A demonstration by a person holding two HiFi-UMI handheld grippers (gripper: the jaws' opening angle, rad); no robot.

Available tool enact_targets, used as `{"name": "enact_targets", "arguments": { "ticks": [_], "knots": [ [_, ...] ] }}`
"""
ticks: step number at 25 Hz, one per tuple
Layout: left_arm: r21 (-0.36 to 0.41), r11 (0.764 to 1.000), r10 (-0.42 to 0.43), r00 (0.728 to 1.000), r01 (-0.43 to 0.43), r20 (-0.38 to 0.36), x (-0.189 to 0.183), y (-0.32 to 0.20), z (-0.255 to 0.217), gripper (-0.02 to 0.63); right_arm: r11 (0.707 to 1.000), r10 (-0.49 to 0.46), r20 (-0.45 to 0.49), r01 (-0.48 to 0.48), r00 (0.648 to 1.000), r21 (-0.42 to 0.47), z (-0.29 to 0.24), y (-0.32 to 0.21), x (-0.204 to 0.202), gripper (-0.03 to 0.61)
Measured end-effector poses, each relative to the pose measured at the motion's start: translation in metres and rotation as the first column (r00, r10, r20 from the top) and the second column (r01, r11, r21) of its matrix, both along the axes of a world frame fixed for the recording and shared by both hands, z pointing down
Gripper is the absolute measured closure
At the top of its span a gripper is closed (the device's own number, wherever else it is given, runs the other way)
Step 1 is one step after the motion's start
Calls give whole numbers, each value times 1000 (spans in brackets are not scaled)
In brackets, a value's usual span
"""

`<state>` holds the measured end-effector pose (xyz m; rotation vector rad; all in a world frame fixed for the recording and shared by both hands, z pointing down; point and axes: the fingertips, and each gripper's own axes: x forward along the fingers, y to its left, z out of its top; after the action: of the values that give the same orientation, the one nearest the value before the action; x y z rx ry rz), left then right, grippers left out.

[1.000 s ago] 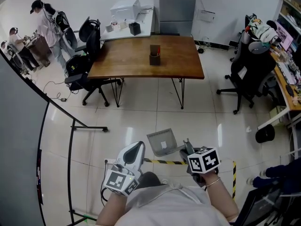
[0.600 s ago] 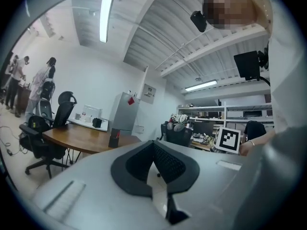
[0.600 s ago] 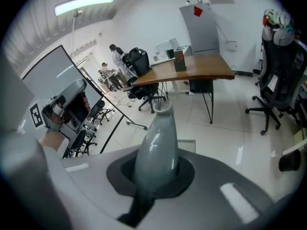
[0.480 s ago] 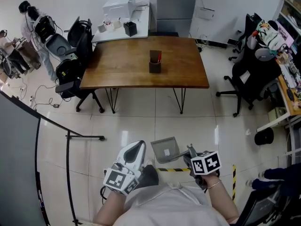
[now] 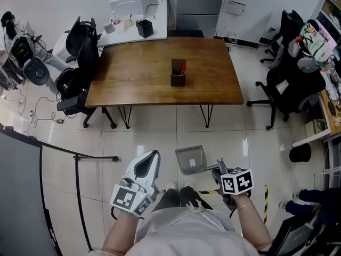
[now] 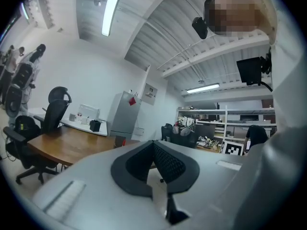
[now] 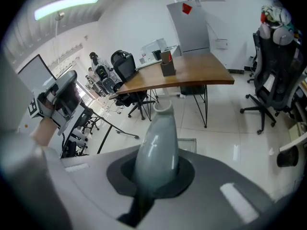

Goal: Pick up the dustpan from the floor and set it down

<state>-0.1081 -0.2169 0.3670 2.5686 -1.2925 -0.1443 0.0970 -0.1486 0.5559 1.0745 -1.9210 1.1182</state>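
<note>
i have the right gripper (image 5: 217,168) with its fingers clenched on the handle (image 7: 157,145) of the grey dustpan (image 5: 189,159), and the right gripper view shows that pale rounded handle rising straight up between the dark pads. the dustpan is off the floor (image 5: 154,137), hanging out in front of me over the tiles between my shoes and the near edge of the wooden desk (image 5: 138,73), roughly below that edge's right half. its long axis runs from my right hand away towards the desk, leaning a little to the left in the head view: handle end nearest me in the fingers, open mouth of the pan pointing away at the desk. the pan sits tilted, with its hollow face turned up to the head camera. there is a small pale mark inside the pan, too small for me to read. the left gripper (image 5: 148,167) is held level beside it, apart from the dustpan, its fingers (image 6: 168,162) closed together on nothing. the only clear print i can see is the black and white square pattern on the marker cube (image 5: 237,181) of the right gripper; a strip of black and yellow tape (image 5: 209,191) crosses the floor by my feet.
</note>
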Motion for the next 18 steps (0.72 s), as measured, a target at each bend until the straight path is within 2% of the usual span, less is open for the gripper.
{"name": "enact_targets", "arguments": {
  "ticks": [7,10,13,18],
  "knots": [
    [-62,998,-3,1000,3,-4,2,-26,25,600,999,44,4,-44,999,-12,43,-58,-7,577],
    [-95,995,-21,1000,19,-20,-4,-39,41,600,999,35,-7,-35,999,4,82,-82,-19,577],
    [-116,993,-13,1000,14,5,1,-45,66,601,1000,22,-33,-21,999,20,126,-104,-25,577],
    [-157,988,-4,1000,7,19,6,-59,100,600,998,57,-40,-57,998,8,184,-132,-30,577]
  ]
}}
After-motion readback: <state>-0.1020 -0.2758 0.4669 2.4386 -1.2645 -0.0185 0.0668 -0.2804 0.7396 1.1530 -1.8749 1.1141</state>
